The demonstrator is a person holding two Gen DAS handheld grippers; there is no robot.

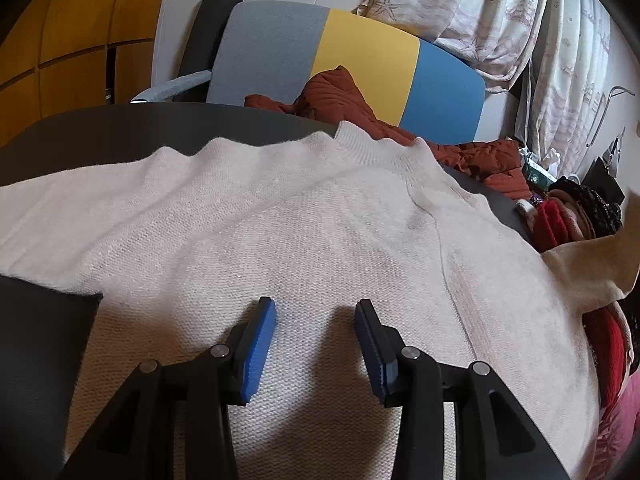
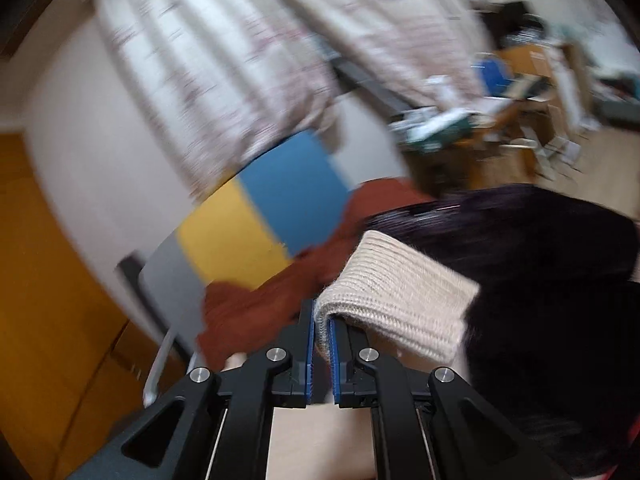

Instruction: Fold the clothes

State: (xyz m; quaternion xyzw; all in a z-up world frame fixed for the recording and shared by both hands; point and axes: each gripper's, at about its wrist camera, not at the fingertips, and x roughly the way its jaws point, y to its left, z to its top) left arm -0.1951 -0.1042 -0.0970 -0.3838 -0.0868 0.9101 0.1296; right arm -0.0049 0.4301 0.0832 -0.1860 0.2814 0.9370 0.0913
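Soft daylight lights both views, filtering through the pale curtains [image 1: 500, 20] at the upper right of the left wrist view. That view is sharp and evenly lit. The left hand-held gripper [image 1: 316, 320] casts 2 soft, dim shadows onto the cream sweater [image 1: 280, 220] beneath its fingers. The dark surface [image 1: 120, 128] shows no glare. Both pictures bend strongly toward the edges, with black vignetted corners. The right wrist view is heavily motion-blurred: curtains [image 2: 240, 60], the colour-blocked chair [image 2: 260, 216] and background clutter smear into streaks. Only the right hand-held gripper [image 2: 320, 320] and the ribbed cuff [image 2: 400, 292] at its tips stay crisp.
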